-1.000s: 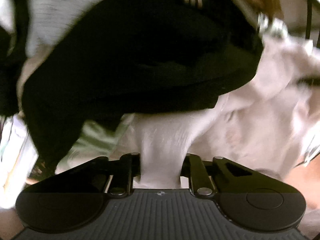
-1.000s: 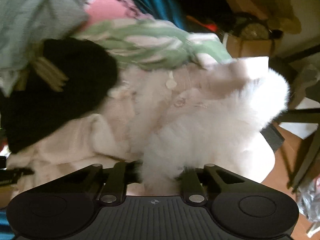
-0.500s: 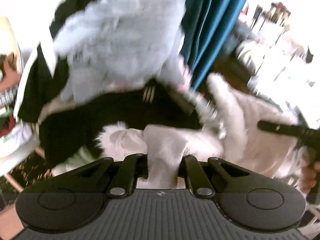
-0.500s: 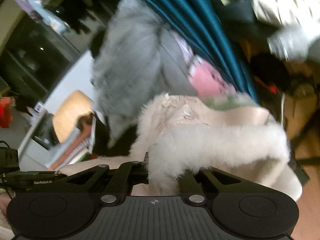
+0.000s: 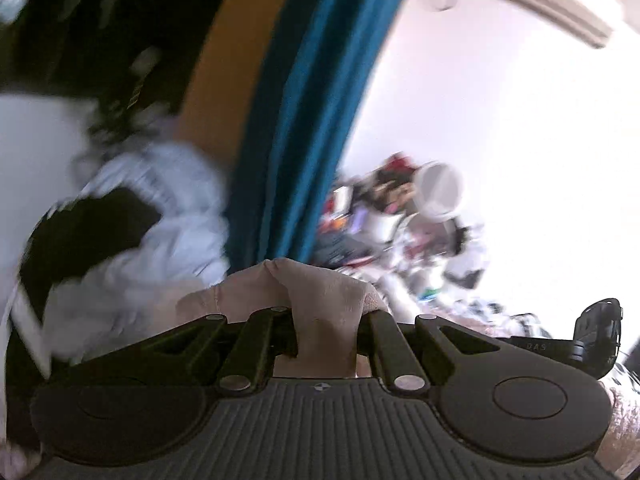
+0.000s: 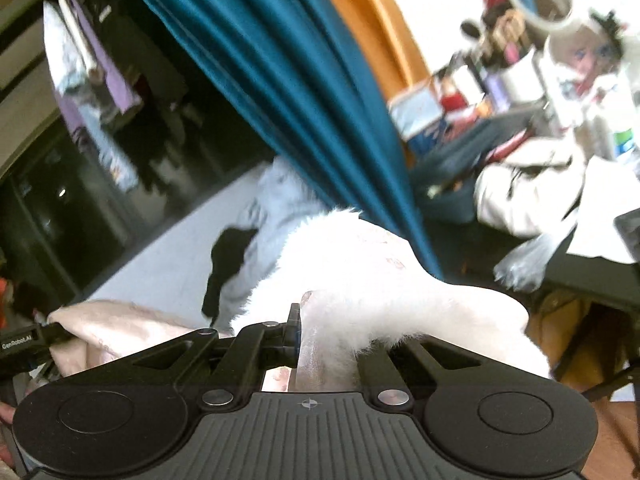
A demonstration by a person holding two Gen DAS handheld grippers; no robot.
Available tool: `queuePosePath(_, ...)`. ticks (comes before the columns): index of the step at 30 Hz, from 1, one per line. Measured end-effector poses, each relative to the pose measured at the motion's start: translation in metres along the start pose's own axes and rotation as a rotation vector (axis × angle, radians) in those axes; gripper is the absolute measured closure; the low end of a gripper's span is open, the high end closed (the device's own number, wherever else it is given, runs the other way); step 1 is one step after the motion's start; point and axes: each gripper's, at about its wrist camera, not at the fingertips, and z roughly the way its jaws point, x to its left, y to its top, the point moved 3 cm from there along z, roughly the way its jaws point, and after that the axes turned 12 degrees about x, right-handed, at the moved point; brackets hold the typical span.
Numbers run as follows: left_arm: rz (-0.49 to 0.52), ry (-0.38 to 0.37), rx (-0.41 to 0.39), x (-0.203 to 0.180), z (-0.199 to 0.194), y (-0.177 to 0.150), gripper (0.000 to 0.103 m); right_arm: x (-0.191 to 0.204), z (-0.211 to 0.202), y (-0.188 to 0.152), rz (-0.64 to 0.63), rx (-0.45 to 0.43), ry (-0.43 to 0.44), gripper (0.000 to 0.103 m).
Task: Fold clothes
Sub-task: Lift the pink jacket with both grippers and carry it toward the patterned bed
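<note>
Pink fur-trimmed garment [image 6: 384, 280] spans both units — left hand-held gripper [image 5: 326, 336] and right hand-held gripper [image 6: 326, 344] each clamped on 1 end.

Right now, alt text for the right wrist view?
Right tongs shut on a pale pink garment with white fur trim, lifted up. Behind hang a teal curtain and a cluttered desk; the left tongs grip the garment's far edge.

You can read two bits of lettering. In your right wrist view, the left gripper [image 6: 24, 346] at the left edge carries white print reading "GenRobot.AI" on its black body. In your left wrist view, the right gripper [image 5: 560, 346] at the right edge shows faint letters that look like "DAS". Everything else is too blurred to read.
</note>
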Motion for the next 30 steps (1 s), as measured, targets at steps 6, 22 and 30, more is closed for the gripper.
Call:
queuePosePath(6, 0.098, -0.221, -0.002, -0.025, 0.0, 0.008, 0.094, 0.04, -0.062, -0.033, 0.025, -0.099, -0.098, 0.099)
queuePosePath(22, 0.268, -0.664, 0.242, -0.235, 0.09, -0.059, 0.094, 0.013, -0.275, -0.134, 0.117, -0.226, -0.425, 0.099)
queuePosePath(30, 0.316, -0.749, 0.271, -0.417, 0.121, -0.107, 0.094, -0.078, -0.43, -0.175, 0.128, -0.291, -0.484, 0.099)
